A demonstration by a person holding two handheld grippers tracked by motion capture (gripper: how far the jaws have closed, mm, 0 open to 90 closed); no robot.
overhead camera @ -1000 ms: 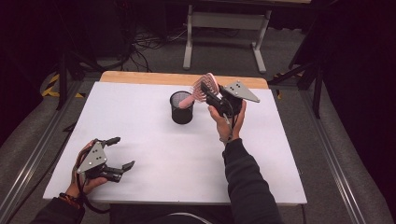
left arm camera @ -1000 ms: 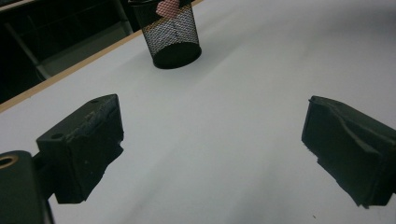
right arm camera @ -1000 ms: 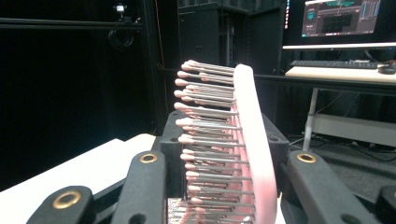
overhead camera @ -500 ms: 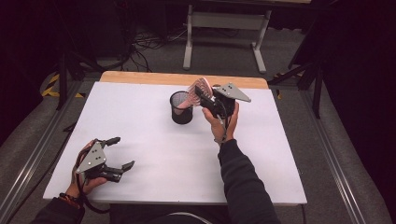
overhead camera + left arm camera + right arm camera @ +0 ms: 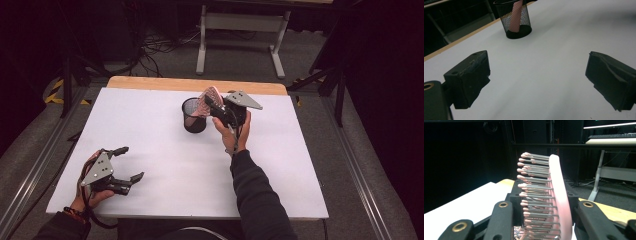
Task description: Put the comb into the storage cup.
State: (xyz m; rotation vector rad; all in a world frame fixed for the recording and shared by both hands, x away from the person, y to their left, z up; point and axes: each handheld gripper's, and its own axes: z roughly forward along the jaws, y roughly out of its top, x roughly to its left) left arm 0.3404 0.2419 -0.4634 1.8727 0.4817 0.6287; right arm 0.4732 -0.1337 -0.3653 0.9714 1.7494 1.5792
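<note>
Dark surroundings and a grey floor with cables are seen around a white-topped bench point(image 5: 165, 170) with a wooden far edge. A black mesh cup point(image 5: 194, 115) stands upright on the bench toward its far edge and is taken as the landmark.

Right hand-held gripper point(image 5: 216, 106): held above the bench, just beside the cup on its right, tilted toward the cup's rim. Its jaws are clamped on the head of a pink hairbrush point(image 5: 206, 100); in the right gripper view the pink back is pressed by one jaw and the bristle side by the other, with the metal, pink-tipped bristles point(image 5: 534, 187) pointing left. The brush is slanted, its handle end lowered into the cup; through the mesh in the left gripper view the pink handle point(image 5: 516, 17) is seen reaching the cup's bottom.

Left hand-held gripper point(image 5: 127, 162): resting low over the bench, well apart from the cup, toward the near left corner. Jaws are spread apart, nothing between them.
</note>
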